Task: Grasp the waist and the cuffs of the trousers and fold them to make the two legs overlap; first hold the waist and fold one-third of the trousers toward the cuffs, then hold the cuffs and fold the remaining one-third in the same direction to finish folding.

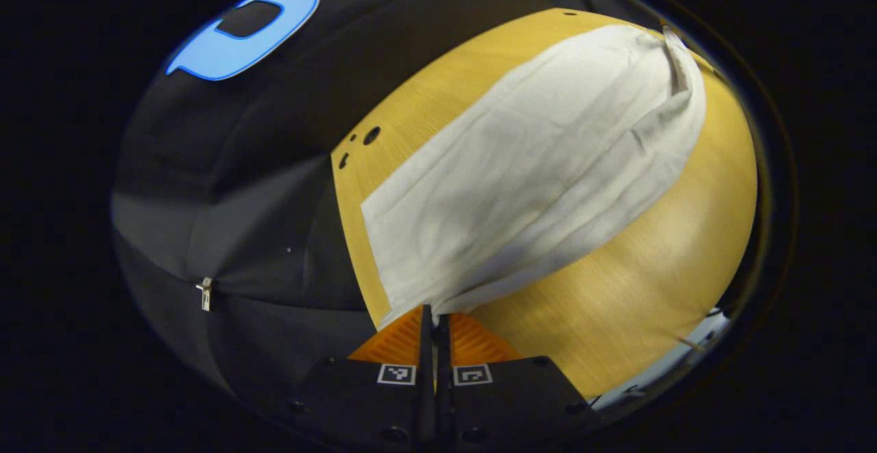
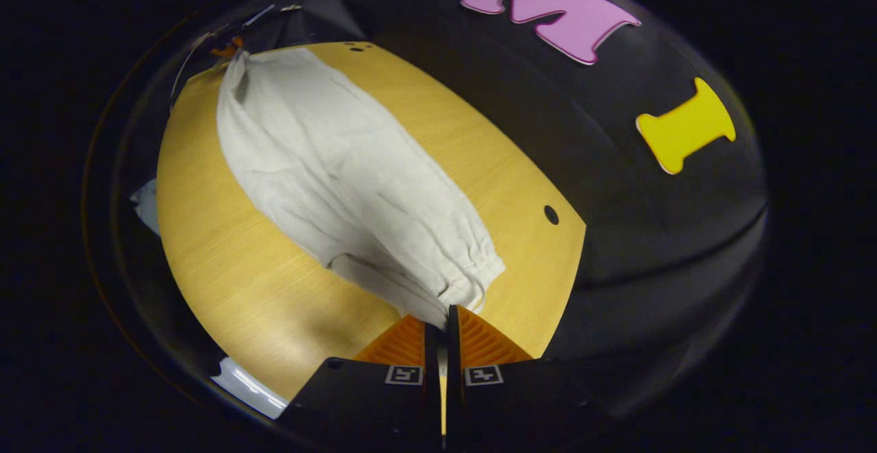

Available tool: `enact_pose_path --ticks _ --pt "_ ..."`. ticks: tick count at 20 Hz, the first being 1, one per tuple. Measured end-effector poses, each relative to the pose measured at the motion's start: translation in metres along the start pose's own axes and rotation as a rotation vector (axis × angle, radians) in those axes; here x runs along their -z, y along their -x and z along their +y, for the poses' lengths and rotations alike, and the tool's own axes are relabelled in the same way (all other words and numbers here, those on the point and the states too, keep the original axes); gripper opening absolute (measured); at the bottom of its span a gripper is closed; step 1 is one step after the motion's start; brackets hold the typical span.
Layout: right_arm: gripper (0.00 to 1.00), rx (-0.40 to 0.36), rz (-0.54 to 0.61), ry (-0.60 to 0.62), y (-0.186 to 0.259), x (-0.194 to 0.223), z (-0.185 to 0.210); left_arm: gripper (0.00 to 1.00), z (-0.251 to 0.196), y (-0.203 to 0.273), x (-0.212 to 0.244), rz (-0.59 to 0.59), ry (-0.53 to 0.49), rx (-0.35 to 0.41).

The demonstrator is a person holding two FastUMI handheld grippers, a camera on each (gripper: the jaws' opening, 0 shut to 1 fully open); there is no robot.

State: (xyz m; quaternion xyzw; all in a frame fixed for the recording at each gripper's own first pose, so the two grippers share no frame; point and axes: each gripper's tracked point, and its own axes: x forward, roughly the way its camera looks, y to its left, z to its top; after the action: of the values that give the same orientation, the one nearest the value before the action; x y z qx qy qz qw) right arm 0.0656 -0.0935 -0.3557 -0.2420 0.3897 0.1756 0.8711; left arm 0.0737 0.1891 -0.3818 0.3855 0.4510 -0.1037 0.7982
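I have both ends of the trousers (image 1: 527,165) pinched. In the left gripper view, the left gripper (image 1: 434,316) has its fingers closed together on a corner of the cuff end, where the cloth gathers into the tips. In the right gripper view, the right gripper (image 2: 442,317) has its fingers clamped on the gathered, elasticated waist (image 2: 473,271). The trousers stretch between my two grips across the wooden worktop (image 2: 226,254), apparently with one leg over the other, and sag along the lower edge.

My worries from here:
- Each grip catches only a small bite of fabric near an edge. If I pull the two ends apart too hard, a corner could slip out and the legs would fall out of line.
- I cannot tell whether each pinch holds both layers. If only the top layer is caught, the under leg would trail and bunch when I carry the waist toward the cuffs.
- The slack lower edge could drag on the worktop and crease the fold.

I see no brand or readable label on the trousers. The small square markers on my fingers carry patterns, not text.
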Motion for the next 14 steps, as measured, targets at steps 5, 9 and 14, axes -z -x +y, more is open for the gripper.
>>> enact_pose_path --ticks 5,9,14 --pt "0.07 0.063 0.015 -0.118 -0.007 -0.019 -0.025 0.05 0.032 -0.031 -0.043 -0.034 0.162 -0.034" --pt "0.07 0.056 0.075 -0.172 -0.040 -0.015 -0.029 0.05 0.037 -0.066 -0.068 -0.028 0.238 -0.025" --pt "0.07 0.006 0.172 -0.330 -0.081 0.000 -0.030 0.06 0.033 -0.116 -0.079 0.037 0.222 0.010"
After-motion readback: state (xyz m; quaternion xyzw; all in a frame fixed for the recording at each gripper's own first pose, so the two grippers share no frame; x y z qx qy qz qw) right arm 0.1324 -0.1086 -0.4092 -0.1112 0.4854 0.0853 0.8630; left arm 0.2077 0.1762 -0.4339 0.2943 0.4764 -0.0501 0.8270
